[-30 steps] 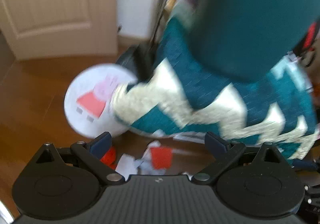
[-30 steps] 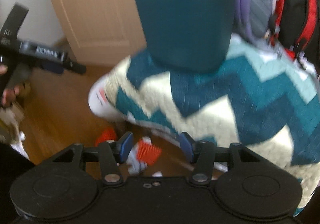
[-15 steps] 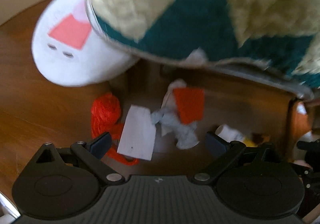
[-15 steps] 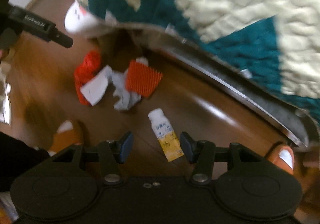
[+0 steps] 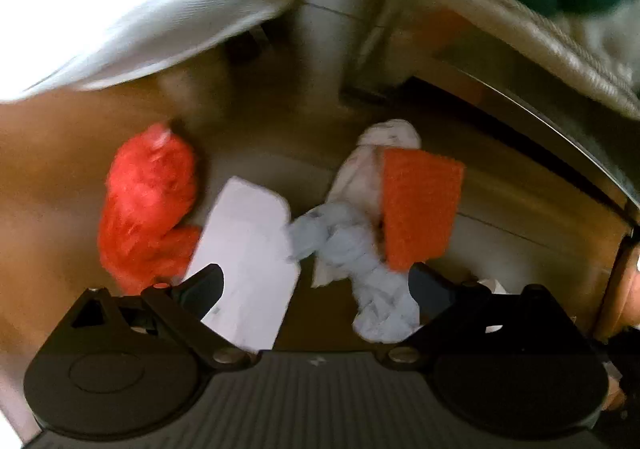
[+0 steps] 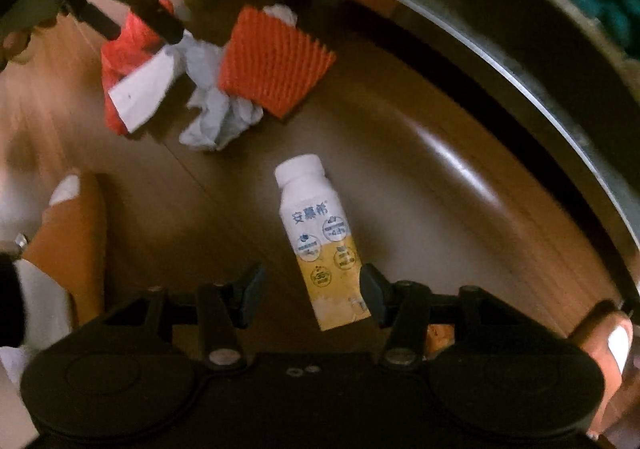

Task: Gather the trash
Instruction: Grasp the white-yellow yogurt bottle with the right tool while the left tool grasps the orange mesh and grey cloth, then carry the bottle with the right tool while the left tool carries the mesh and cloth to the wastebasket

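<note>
Trash lies scattered on the wooden floor [image 6: 400, 153], so we hold both tools low: our left gripper [image 5: 316, 285], jaws wide and empty, brackets the white paper [image 5: 248, 249] and crumpled tissue [image 5: 360, 261]; our right gripper [image 6: 310, 291], equally spread, straddles the yogurt bottle [image 6: 320, 237].

Floor litter – red mesh wad [image 5: 148, 201], white card [image 5: 248, 257], crumpled tissue [image 5: 360, 261], orange ridged pad [image 5: 420, 209]; bottle [image 6: 320, 241] lying apart.

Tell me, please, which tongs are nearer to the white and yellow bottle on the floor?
Right. The right tongs are open just over the bottle, its lower end between their fingers. The left tongs hover over the white paper, away from it.
</note>
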Motion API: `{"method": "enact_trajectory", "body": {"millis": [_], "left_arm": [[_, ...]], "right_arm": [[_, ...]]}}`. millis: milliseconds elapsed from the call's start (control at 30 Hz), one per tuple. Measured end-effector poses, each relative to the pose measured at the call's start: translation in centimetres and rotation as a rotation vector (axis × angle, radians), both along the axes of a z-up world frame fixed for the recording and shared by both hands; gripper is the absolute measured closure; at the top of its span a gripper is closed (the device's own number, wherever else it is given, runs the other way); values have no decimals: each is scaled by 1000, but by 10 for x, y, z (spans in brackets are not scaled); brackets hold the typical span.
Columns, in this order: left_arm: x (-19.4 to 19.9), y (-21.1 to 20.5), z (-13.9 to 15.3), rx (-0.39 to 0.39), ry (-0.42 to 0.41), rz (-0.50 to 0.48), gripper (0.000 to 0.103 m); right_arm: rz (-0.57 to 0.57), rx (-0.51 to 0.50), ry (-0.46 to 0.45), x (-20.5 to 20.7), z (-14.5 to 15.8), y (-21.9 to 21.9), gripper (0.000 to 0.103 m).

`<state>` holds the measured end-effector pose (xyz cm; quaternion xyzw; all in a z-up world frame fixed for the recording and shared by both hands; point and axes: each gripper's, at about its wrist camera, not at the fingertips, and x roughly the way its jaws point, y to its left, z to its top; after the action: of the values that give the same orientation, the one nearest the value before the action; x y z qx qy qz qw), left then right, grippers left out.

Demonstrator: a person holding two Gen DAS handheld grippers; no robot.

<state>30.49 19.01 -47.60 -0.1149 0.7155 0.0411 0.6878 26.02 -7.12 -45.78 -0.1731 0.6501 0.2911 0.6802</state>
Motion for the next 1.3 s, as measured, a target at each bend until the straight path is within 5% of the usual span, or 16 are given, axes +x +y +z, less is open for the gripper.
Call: {"method": "enact_trajectory", "body": {"millis": [200,567,600,667,767,1033,1300], "left_arm": [[6,-16,-25,-68,20,56,4],[16,-26,-55,-51,52,156,5],[17,-27,-57,-43,53,147,8],[20,-31,-61,-37,63,136,33],[20,-30,-65,-44,73,159,50],[19,-34,-45,-33,48,89,63],[7,-30,18,-11,34,4,64]], "right_arm": [[4,7,18,9,-23,4,51],[34,-6,10,10,-48,11,51],[40,-8,9,10,-50,12,51],[50,-13,4,8,-54,16,51],[72,-15,-6,6,-56,18,54],[51,-12,-21,6,-44,16,60],[-49,34,-38,2,9,7,60]]}}
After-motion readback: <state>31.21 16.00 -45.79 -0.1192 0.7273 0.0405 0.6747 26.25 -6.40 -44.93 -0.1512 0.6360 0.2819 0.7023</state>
